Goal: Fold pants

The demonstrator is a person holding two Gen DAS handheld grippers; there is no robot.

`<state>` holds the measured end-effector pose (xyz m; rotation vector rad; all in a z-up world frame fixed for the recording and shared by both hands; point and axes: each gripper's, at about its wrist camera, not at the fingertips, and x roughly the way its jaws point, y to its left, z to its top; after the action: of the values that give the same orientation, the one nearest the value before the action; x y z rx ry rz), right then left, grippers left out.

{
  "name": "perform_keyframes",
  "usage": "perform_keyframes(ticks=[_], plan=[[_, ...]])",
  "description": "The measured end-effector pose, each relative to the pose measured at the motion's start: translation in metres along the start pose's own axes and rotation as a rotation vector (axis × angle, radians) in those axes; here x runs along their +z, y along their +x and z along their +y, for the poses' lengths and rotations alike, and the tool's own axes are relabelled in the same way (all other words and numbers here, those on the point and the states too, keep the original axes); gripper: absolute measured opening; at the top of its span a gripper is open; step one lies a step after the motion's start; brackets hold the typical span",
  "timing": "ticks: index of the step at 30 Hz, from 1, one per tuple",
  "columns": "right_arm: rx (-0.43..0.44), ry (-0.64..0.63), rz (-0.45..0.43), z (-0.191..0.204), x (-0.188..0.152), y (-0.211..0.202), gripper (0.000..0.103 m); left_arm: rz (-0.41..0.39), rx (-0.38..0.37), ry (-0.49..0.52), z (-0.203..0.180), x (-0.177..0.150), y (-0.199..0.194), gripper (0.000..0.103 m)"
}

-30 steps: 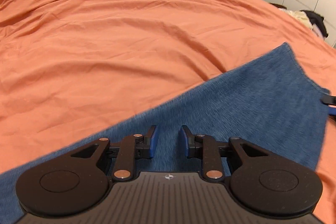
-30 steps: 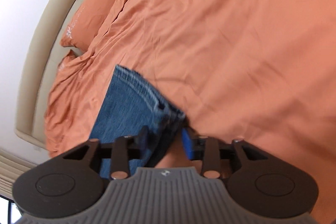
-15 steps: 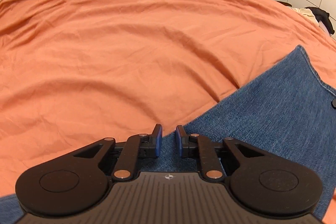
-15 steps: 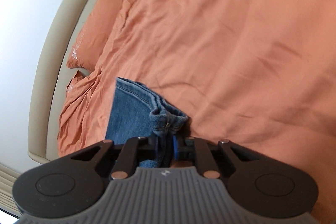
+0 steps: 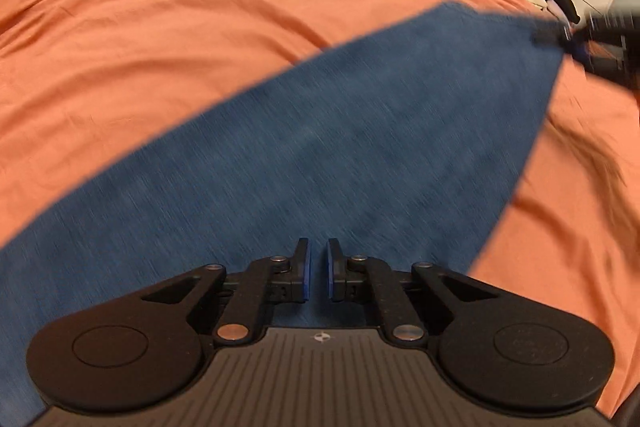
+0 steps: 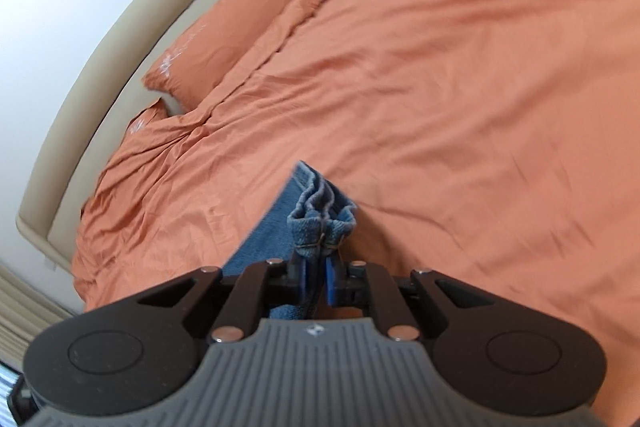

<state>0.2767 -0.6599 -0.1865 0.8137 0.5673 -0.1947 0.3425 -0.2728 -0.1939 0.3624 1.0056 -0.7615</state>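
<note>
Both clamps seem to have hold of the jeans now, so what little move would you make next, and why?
Probably carry the pinched hem over toward the other end. The right gripper is shut on the bunched hem of the jeans, the left gripper has closed on denim too, and the jeans stretch between them above the orange duvet.

hand-held gripper [image 5: 318, 269] | black linkages | blue pads [image 5: 306, 269] | ribbed grey housing

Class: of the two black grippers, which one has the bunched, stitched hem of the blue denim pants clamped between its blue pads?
The right gripper: the blue denim pants hem bunches there; the left gripper pinches flat denim.
</note>
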Motion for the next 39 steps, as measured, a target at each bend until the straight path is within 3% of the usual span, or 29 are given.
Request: perform_keyframes(ticks=[5,10,15,22,27,31,37,39], plan=[[-0.010,-0.152,-0.010,0.051,0.008,-0.019,0.004,-0.008,-0.050,-0.054,-0.010,-0.012,-0.005,0.004],[0.024,-0.289,-0.024,0.111,0.014,-0.041,0.004,0.005,-0.145,-0.023,-0.020,-0.027,-0.031,0.006],[0.078,-0.430,-0.033,0.182,0.004,-0.060,0.004,-0.058,-0.104,-0.073,0.005,-0.051,-0.078,0.006],[0.155,-0.515,-0.019,0.273,-0.035,-0.057,0.004,-0.141,0.056,-0.238,0.074,-0.090,-0.151,0.006],[0.222,-0.569,0.031,0.334,-0.084,-0.040,0.004,-0.199,0.117,-0.395,0.126,-0.123,-0.195,0.006],[0.251,-0.605,0.117,0.370,-0.145,-0.013,0.004,-0.216,0.144,-0.518,0.162,-0.152,-0.219,0.006],[0.223,-0.713,0.347,0.388,-0.262,0.034,0.004,-0.211,0.105,-0.648,0.201,-0.184,-0.241,0.007],[0.191,-0.765,0.426,0.386,-0.298,0.045,0.004,-0.207,0.084,-0.662,0.206,-0.189,-0.240,0.016]])
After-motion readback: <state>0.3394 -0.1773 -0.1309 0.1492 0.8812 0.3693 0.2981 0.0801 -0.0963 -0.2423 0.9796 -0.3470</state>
